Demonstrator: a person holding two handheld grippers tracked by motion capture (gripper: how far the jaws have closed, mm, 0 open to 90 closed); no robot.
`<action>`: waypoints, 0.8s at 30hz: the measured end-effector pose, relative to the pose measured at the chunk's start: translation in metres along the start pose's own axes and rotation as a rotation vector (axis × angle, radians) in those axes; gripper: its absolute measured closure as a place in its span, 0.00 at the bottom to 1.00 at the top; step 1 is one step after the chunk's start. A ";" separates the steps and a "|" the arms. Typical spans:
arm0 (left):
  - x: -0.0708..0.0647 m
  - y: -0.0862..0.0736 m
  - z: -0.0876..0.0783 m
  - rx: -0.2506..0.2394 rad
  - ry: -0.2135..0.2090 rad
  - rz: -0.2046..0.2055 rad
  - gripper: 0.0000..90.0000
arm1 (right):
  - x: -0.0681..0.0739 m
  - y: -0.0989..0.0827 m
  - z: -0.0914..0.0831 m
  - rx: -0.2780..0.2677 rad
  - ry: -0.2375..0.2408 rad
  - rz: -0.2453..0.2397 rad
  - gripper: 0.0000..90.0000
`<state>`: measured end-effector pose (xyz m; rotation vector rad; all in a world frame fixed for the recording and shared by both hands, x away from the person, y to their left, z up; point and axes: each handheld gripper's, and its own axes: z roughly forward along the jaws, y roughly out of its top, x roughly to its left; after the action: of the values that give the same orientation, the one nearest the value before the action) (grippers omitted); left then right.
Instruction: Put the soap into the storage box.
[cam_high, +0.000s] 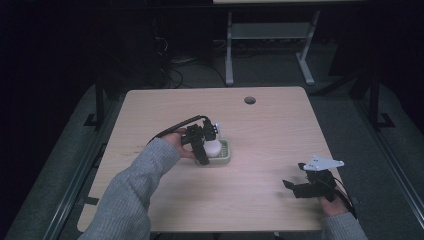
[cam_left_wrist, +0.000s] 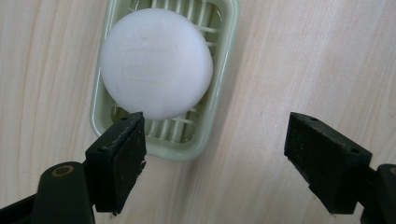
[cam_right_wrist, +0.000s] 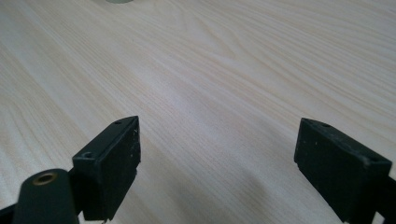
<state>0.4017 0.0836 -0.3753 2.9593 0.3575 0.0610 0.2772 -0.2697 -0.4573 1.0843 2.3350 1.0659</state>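
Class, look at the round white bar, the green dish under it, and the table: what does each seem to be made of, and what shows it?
White bar: probably soap, matte and slightly waxy, with a faint stamped oval.
Green dish: likely moulded plastic, glossy rim, slatted floor.
Table: wood or wood-look laminate, pale grain lines, smooth satin sheen.

The table (cam_left_wrist: 303, 56) is pale wood with fine grain and a matt finish. The soap (cam_left_wrist: 156, 63) looks smooth, white and faintly waxy. Its dish (cam_left_wrist: 222, 84) is glossy pale-green plastic. The sleeve (cam_high: 132, 192) is grey knitted cloth.
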 end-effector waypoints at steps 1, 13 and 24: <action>-0.001 -0.001 0.000 0.003 -0.001 -0.005 0.23 | 0.000 0.000 0.000 0.000 0.001 0.000 0.15; -0.010 -0.015 0.003 -0.011 -0.001 -0.008 0.23 | 0.000 0.000 0.000 0.002 -0.001 0.003 0.16; -0.017 -0.027 0.003 -0.030 0.004 -0.018 0.23 | 0.001 0.000 0.000 0.005 -0.005 -0.010 0.16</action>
<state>0.3790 0.1052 -0.3834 2.9268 0.3799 0.0698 0.2765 -0.2688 -0.4573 1.0747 2.3376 1.0529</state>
